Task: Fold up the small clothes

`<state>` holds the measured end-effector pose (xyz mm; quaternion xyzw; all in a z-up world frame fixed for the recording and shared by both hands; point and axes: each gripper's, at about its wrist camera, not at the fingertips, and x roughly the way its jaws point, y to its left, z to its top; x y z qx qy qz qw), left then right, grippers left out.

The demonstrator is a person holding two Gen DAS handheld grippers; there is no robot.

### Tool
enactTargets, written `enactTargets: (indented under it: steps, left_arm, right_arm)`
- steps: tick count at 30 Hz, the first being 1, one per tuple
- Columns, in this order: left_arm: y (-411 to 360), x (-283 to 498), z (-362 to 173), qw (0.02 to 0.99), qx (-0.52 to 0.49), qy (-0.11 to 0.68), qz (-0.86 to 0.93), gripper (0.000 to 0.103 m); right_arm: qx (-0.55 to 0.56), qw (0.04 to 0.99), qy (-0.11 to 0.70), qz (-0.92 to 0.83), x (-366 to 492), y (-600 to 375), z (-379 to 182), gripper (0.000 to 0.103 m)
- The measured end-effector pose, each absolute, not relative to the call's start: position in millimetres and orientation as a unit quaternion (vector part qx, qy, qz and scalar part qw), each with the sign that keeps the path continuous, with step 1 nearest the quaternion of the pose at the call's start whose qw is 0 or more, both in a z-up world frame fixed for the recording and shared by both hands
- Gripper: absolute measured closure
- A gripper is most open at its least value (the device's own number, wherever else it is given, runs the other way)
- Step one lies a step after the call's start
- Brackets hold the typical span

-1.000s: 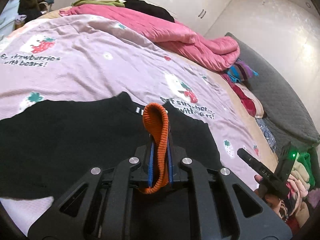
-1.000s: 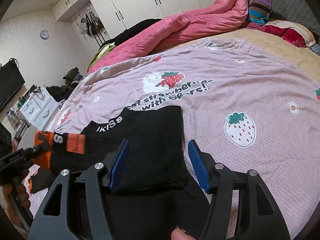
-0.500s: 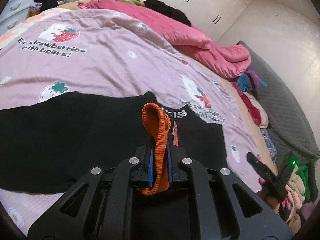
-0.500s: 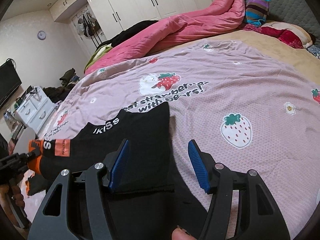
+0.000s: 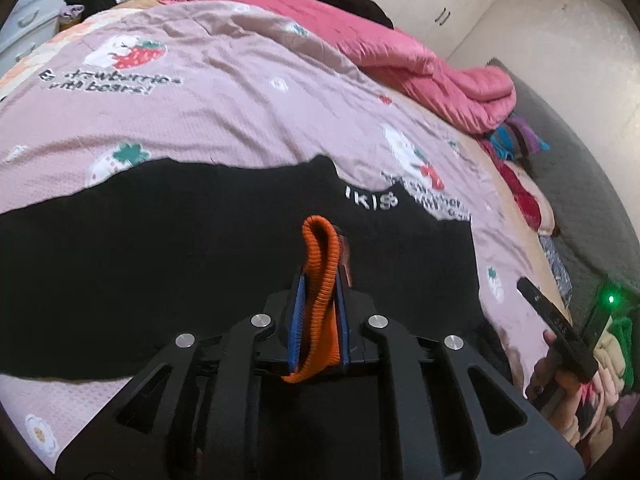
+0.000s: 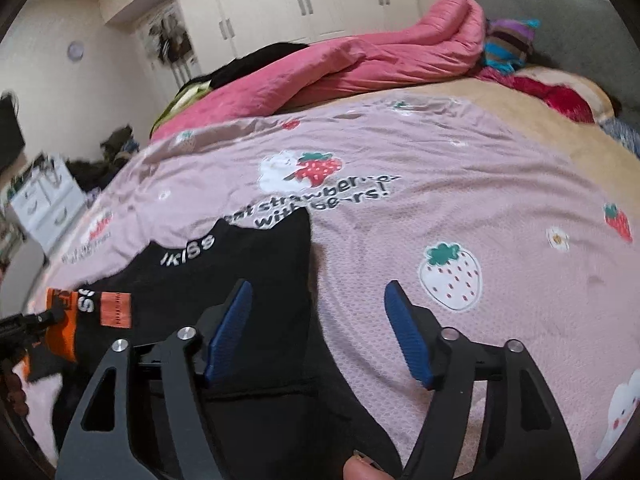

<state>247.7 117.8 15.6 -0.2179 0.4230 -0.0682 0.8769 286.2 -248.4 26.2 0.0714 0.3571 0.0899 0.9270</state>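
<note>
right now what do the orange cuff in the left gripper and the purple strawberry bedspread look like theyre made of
orange cuff: ribbed knit, likely cotton or acrylic, matte; fine ridges run across the fold pinched in the left gripper.
purple strawberry bedspread: thin woven fabric, probably cotton or a blend, matte; small dimpled texture, soft wrinkles, printed pattern.

my left gripper [image 5: 320,312]: matt black plastic, shiny metal screws, ribbed blue pads | orange cuff [image 5: 320,280] pinched in it: coarse ribbed knit | black garment [image 5: 180,264]: soft matt cloth | bedsheet [image 6: 460,200]: waffle-textured printed cotton | pink quilt [image 6: 352,64]: smooth padded fabric | wardrobe doors [image 6: 304,4]: glossy white
</note>
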Motion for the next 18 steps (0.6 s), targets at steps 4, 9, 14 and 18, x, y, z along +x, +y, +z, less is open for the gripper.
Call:
enactTargets:
  steps: [4,9,14,18]
  left_arm:
    - [111.7,247.7,14.8,0.879,-0.210,0.422,-0.074,0.096]
    - [121.7,250.2,9.7,0.881,-0.202,0.426,-0.047,0.096]
    - [132.1,255.8,-2.9,0.872,-0.211,0.441,-0.033,0.096]
    - [128.6,255.6,-2.7,0.873,-0.208,0.440,-0.039,0.095]
  right_arm:
    - [0.053,0.910,0.400,0.093,307.2,-228.0,2.2,0.029]
    - [0.066,0.887,0.446,0.102,321.8,-216.1,-24.7,0.029]
    - [0.066,0.881,0.455,0.114,323.5,-222.6,-32.1,0.089]
    - [0.080,0.892,0.431,0.110,321.5,-240.8,-17.9,0.090]
